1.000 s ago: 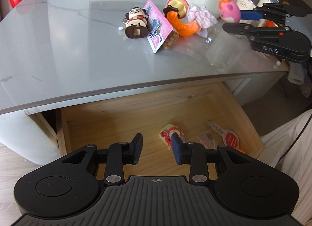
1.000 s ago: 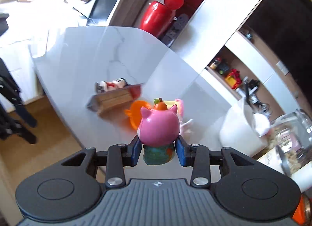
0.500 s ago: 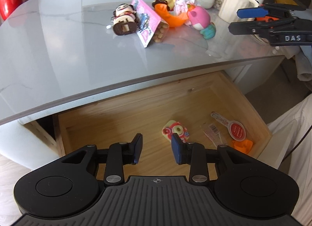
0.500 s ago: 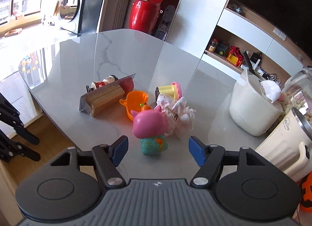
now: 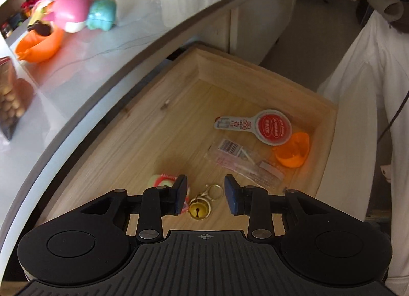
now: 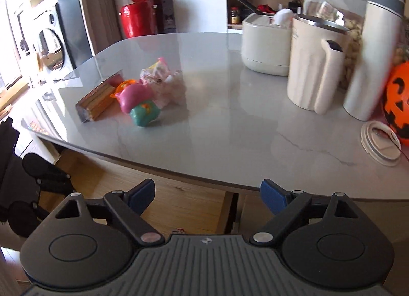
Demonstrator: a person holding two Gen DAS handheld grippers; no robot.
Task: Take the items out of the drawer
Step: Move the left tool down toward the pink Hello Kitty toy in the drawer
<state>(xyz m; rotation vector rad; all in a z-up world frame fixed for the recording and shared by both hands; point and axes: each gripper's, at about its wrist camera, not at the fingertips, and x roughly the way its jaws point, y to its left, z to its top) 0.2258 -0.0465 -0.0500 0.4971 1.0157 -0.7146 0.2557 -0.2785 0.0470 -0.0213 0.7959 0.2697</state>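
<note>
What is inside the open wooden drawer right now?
Inside the drawer: a gold bell keyring, a red-and-white paddle-shaped tag, a clear plastic packet, an orange plastic piece and a small pink-and-white item. The left gripper and the countertop cover the rest.

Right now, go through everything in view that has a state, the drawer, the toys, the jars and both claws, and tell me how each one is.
Drawer: pulled open, items inside.
Bell: in the drawer, between the left claw's fingers, not gripped.
Left claw: part open, empty.
Right claw: opening wide, empty.
Pink toy: tipped over on the counter.
Glass jar: lid on.
Red bin: lid up.
Orange cup: on its side in the drawer corner.
</note>
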